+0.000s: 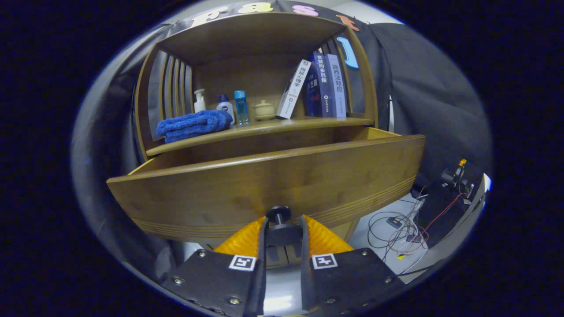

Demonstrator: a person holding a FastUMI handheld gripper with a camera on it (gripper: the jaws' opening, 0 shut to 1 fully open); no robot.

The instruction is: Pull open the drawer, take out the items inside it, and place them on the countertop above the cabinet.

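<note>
A wooden cabinet's drawer [273, 185] stands pulled out toward me, its wide front panel facing the camera. A dark round knob [280, 226] sticks out from the lower middle of that front. My gripper [282, 233] is shut on the knob, with the orange-backed fingers [244, 240] pressing it from both sides. The drawer's inside is hidden behind its front panel. Above the drawer runs the countertop [264, 127], which carries a folded blue towel [194, 125], small bottles [240, 107], a cream lidded pot [264, 110] and leaning books [315, 88].
A shelf roof and slatted side walls enclose the countertop. Black cloth hangs behind and to both sides of the cabinet. To the right, on the floor, lie tangled cables [403, 229] and a small device [456, 176].
</note>
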